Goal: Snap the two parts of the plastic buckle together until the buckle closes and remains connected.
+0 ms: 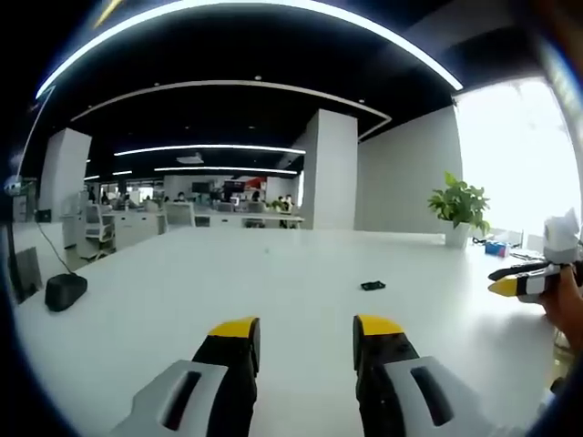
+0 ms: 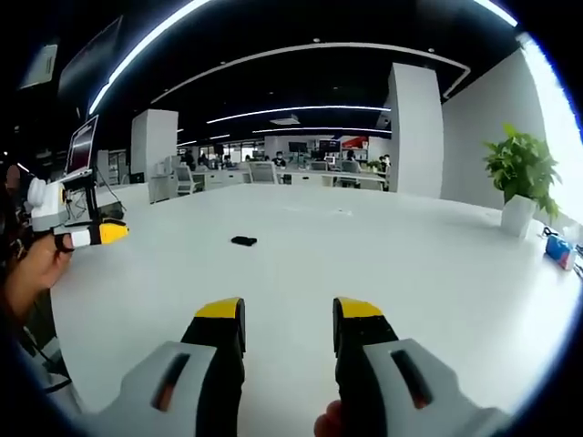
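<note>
A small black plastic buckle point(image 1: 373, 286) lies flat on the white table point(image 1: 273, 273), well beyond my left gripper point(image 1: 305, 328), whose yellow-tipped jaws stand open with nothing between them. In the right gripper view the same buckle point(image 2: 243, 241) lies ahead and to the left of my right gripper point(image 2: 289, 311), also open and holding nothing. The right gripper point(image 1: 524, 282) enters the left gripper view at the right edge, held by a hand. The left gripper point(image 2: 91, 235) comes into the right gripper view from the left, in a hand. I cannot tell whether the buckle's two parts are joined.
A black mouse-like object point(image 1: 66, 291) with a cable sits at the table's left side. A potted plant point(image 1: 460, 214) stands at the far right near the window, with a blue item point(image 2: 557, 250) beside it. A monitor point(image 2: 80, 146) stands at the left. Desks and chairs fill the background.
</note>
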